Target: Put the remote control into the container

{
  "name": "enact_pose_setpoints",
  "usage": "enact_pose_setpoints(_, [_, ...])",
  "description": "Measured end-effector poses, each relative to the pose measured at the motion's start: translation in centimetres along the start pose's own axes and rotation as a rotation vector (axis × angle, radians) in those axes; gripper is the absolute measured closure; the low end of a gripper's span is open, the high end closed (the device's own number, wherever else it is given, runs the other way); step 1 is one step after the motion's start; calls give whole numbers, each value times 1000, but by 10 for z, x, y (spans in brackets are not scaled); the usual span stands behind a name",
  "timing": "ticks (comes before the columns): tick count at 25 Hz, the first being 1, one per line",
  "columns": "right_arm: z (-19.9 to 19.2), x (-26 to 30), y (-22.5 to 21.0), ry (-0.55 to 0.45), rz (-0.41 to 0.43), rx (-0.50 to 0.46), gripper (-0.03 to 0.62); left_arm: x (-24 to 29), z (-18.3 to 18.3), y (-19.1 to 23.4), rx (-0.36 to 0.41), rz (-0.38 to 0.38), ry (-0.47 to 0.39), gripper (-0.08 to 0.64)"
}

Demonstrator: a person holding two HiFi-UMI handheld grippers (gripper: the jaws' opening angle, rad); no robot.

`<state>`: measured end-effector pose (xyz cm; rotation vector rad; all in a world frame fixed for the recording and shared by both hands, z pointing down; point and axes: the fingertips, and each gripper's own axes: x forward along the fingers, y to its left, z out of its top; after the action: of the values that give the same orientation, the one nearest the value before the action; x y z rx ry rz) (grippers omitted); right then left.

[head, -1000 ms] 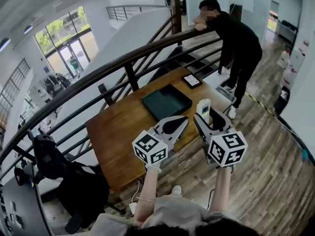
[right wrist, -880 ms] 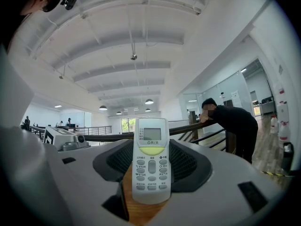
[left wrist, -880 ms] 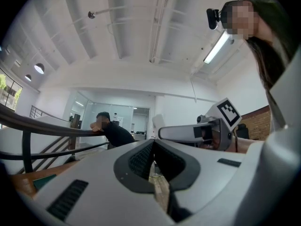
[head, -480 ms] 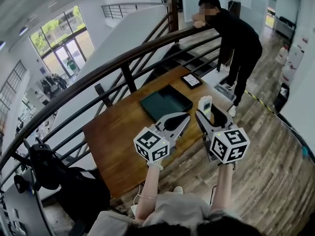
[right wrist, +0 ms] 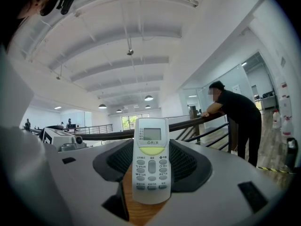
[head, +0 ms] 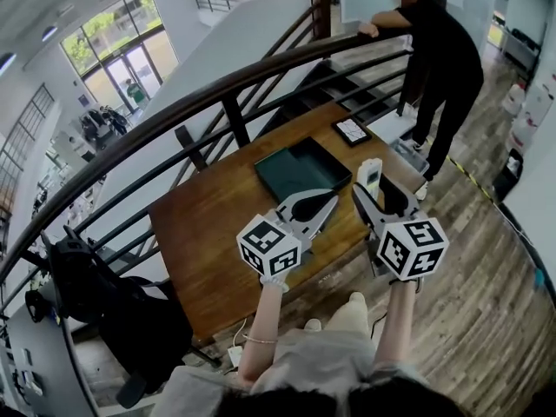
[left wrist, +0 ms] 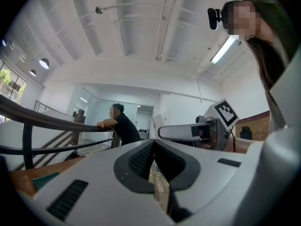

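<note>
A white remote control point(head: 370, 177) with a small screen stands upright between the jaws of my right gripper point(head: 375, 195), which is shut on it. In the right gripper view the remote control point(right wrist: 151, 159) fills the middle of the gripper point(right wrist: 150, 175), buttons facing the camera. The container, a dark green shallow tray point(head: 291, 168), lies on the wooden table point(head: 204, 228) just beyond and left of the remote. My left gripper point(head: 323, 201) hovers beside the tray's near edge, shut with nothing in it point(left wrist: 153, 166).
A black tablet-like device point(head: 352, 130) lies at the table's far right corner. A curved dark railing point(head: 226, 94) runs behind the table. A person in black point(head: 443, 50) leans on it at right. A black chair point(head: 104, 298) stands at left.
Both grippers keep their pose over the table's near edge, drifting slightly right. The remote stays held upright. The head view has shifted a little.
</note>
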<state>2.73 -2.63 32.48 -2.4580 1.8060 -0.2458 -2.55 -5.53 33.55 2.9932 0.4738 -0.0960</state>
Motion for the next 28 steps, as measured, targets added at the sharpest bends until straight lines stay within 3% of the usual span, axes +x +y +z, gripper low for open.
enact_pose_setpoints(16, [15, 90, -73, 70, 201, -15, 345, 66, -2, 77, -9, 216, -10, 557])
enact_pose_setpoints(28, [16, 121, -114, 121, 344, -41, 345, 109, -9, 100, -14, 357, -30, 557])
